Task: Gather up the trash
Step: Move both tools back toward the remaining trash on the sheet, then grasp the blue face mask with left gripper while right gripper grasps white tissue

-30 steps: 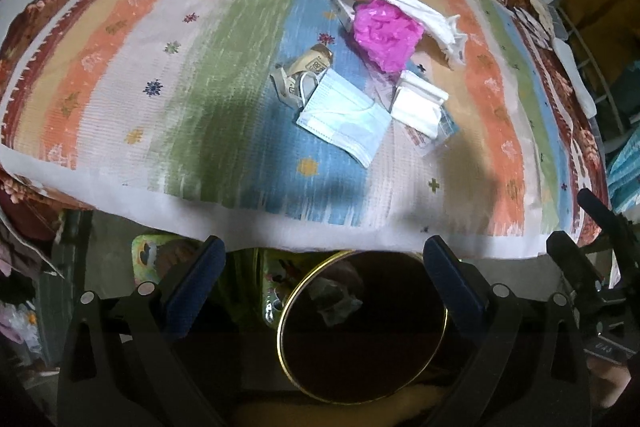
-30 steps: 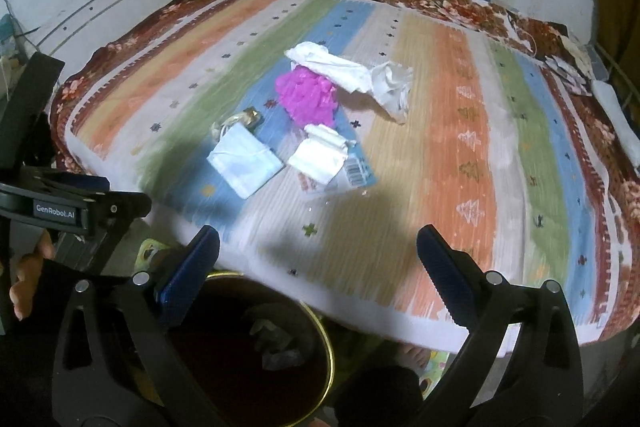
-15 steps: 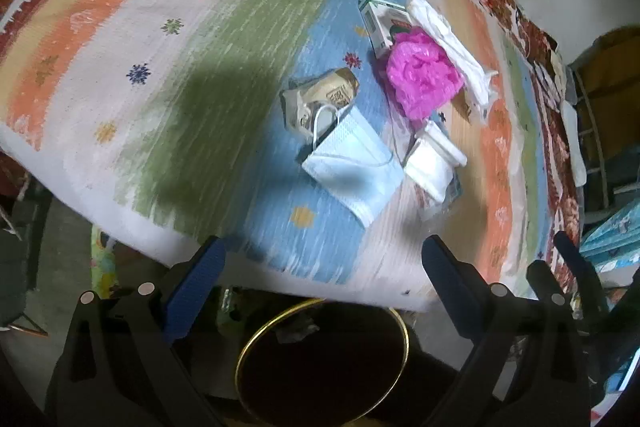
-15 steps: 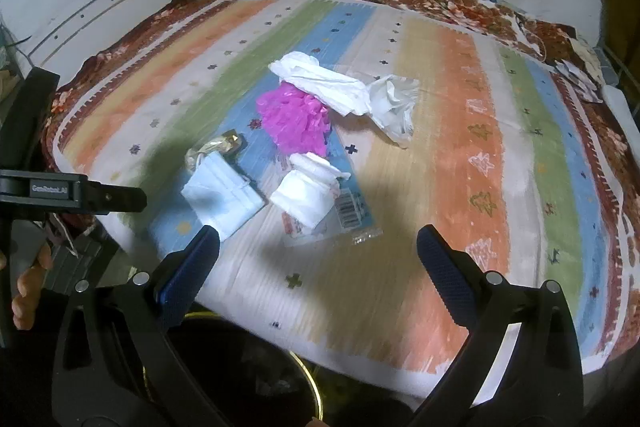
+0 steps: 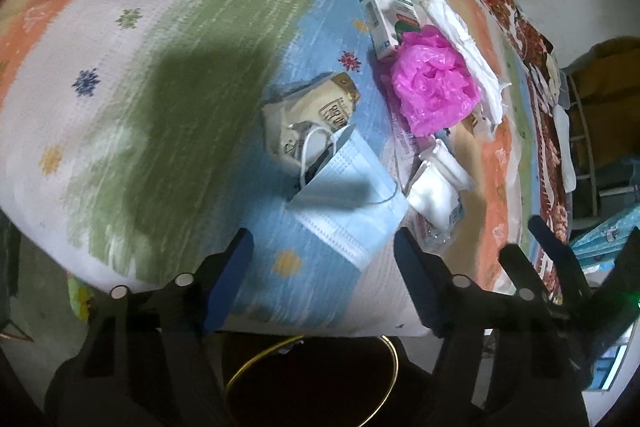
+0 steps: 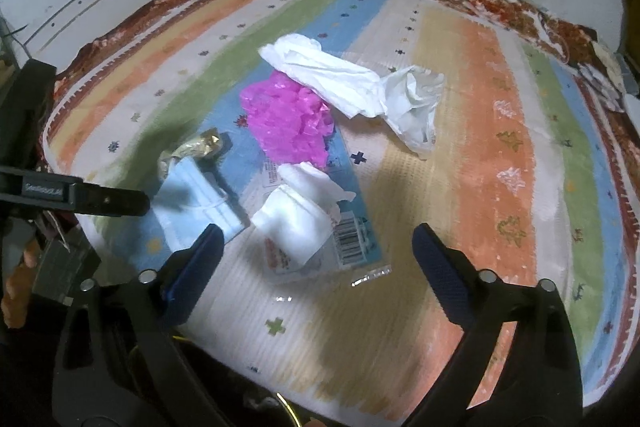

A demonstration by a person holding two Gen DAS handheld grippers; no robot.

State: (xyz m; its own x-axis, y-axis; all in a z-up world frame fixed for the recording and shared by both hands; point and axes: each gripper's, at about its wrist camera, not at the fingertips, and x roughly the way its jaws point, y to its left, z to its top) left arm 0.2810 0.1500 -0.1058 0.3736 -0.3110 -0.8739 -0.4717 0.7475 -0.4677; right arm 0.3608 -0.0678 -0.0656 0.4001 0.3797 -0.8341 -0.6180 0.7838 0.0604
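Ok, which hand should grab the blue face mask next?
Probably the left. The left gripper hovers just short of the mask, jaws closing with nothing between them yet. The right gripper faces the white wad instead.

blurred brand label on left tongs (image 6: 84,195)

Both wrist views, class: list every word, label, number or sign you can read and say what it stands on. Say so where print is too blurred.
"GenRobot.AI", blurred here: on the left hand-held gripper body, in the right wrist view.
Barcode, digits unreadable: on the clear plastic wrapper.
Print on the small carton: too blurred.
Dark square mark on the crumpled beige wrapper: unreadable.
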